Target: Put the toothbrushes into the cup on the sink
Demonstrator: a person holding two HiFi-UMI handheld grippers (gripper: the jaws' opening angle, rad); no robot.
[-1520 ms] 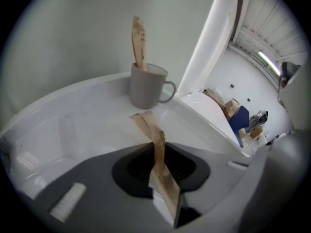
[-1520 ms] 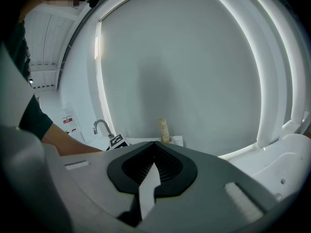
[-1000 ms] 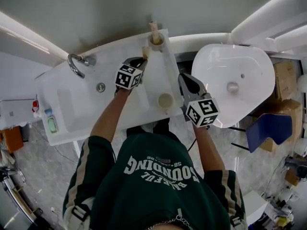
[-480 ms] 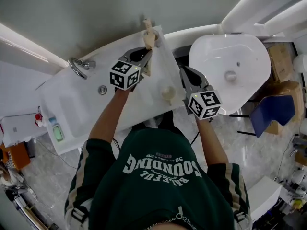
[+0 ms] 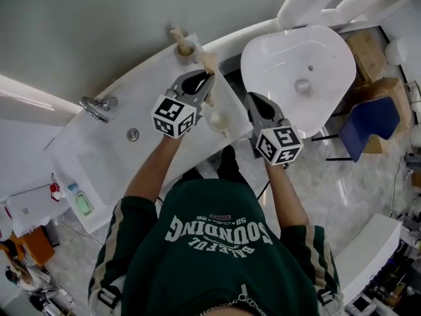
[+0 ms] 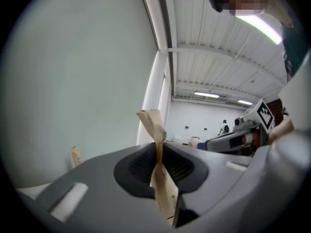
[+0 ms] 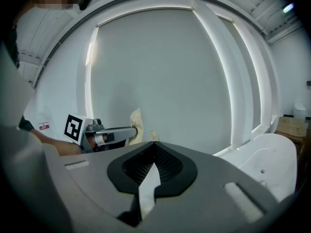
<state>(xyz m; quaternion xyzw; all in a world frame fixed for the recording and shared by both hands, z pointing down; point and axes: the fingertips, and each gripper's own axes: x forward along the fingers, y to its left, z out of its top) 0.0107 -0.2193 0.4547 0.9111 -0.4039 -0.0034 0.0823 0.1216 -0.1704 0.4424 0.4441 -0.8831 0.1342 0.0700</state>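
Between the jaws of the left gripper (image 5: 208, 76), found one toothbrush (image 5: 210, 62) in a tan paper wrapper. Pinched tight, jaws nearly together on it, crumpled end of the wrapper standing out past the tips. Held over the right end of the white sink counter (image 5: 151, 91), near the cup (image 5: 186, 47) but not touching it. Noted a second wrapped toothbrush (image 5: 176, 34) standing in that cup, at the counter's back corner against the grey wall (image 5: 99, 25). Just beside the left gripper on the near side, recorded a round cream item (image 5: 219, 119) on the counter; cannot tell what it is. Further left, logged the drain (image 5: 133, 134) in the sink bowl and the chrome tap (image 5: 96, 106) at the back edge. Off the counter's right edge, found the right gripper (image 5: 252, 99) with jaws closed together and nothing between them, apart from the cup and both toothbrushes. Beyond it, noted a separate white basin (image 5: 299, 51) with its own drain. At the counter's far left end, observed a small green item (image 5: 83, 204).
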